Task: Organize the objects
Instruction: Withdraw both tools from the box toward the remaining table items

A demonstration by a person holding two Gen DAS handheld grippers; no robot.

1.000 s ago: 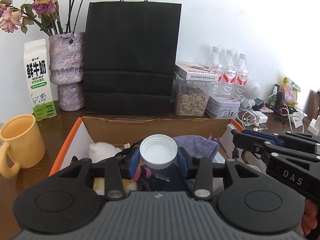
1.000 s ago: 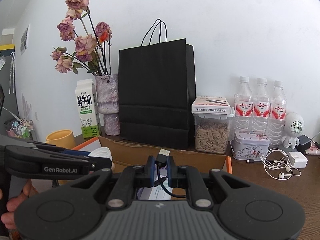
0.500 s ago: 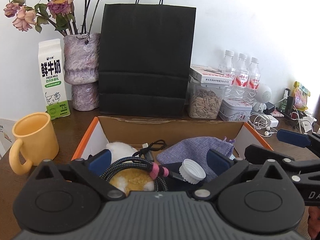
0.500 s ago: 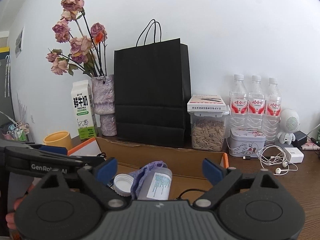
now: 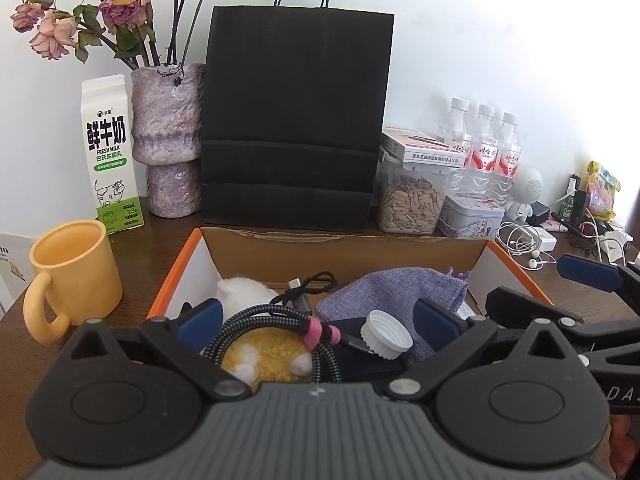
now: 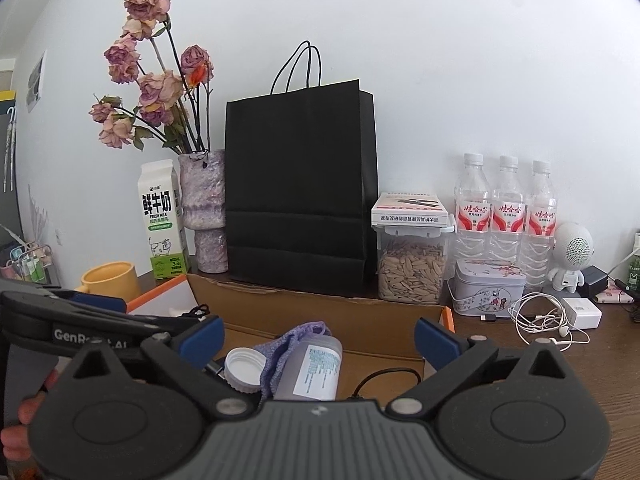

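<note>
Both claws have just been opening: the left claw (image 5: 316, 316) dropped its white cap (image 5: 386, 334), the right claw (image 6: 318, 336) its cable (image 6: 384, 378). Each now stands spread, pinching nothing, over the box (image 5: 344, 250) on the counter (image 5: 136, 248). Cap and cable lie inside, beside a purple pouch (image 5: 394, 290) and bottle (image 6: 312, 368).

Your way into the cardboard box (image 5: 344, 250) is from above only: its open top is clear, but the floor is crowded with a coiled cable (image 5: 276, 322), white cap (image 5: 386, 334) and purple pouch (image 5: 394, 292). Behind it the black bag (image 5: 294, 120) walls off the far side. The yellow mug (image 5: 74, 276) blocks the tabletop (image 5: 148, 240) to the left; earphones (image 6: 544, 322) clutter the right.
</note>
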